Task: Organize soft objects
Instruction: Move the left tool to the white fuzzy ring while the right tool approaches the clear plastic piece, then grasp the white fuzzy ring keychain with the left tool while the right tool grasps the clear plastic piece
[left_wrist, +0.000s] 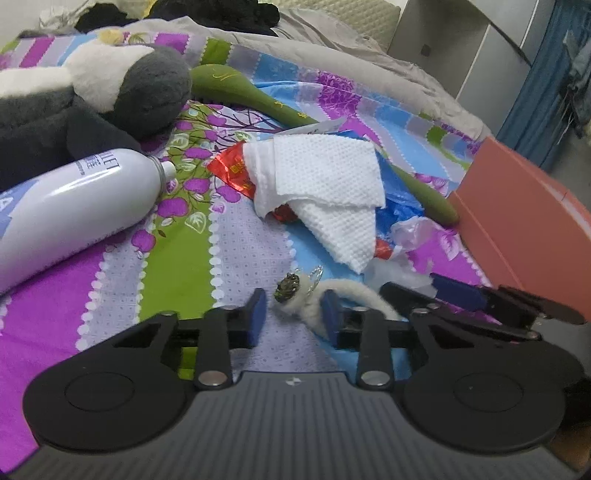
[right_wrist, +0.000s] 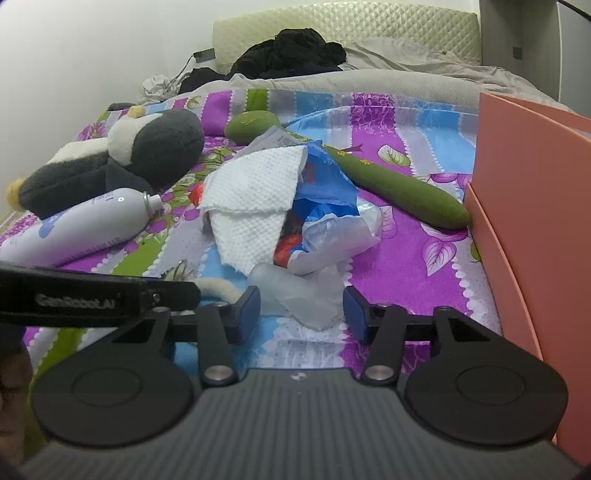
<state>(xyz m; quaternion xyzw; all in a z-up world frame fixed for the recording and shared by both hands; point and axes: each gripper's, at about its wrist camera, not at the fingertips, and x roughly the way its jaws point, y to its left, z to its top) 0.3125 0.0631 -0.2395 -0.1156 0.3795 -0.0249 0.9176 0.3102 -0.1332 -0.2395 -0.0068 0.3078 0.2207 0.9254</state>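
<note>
Across the bed (right_wrist: 424, 266), spread with a striped floral sheet of purple, green and blue, soft things and litter lie mixed. At the right edge stands a salmon-pink box (right_wrist: 532, 206), with the tip of a long green plush (right_wrist: 406, 184) touching its lower wall. On the far left lies a grey and white plush toy (right_wrist: 122, 166), and just in front of it a white bottle (left_wrist: 74, 206) on its side, nozzle pointing to the middle. A white paper towel (left_wrist: 325, 188) is draped over red and blue wrappers (right_wrist: 325, 188) at the centre, beside crumpled clear plastic (right_wrist: 306, 295).

Nearest the cameras, the left tongs (left_wrist: 295, 314) stand fairly wide around a small white fuzzy piece (left_wrist: 314, 299) (it carries a dark bead and a wire ring), not yet pinching it. Just to the right, the right tongs (right_wrist: 301, 310) are spread wide on either side of the clear plastic.
</note>
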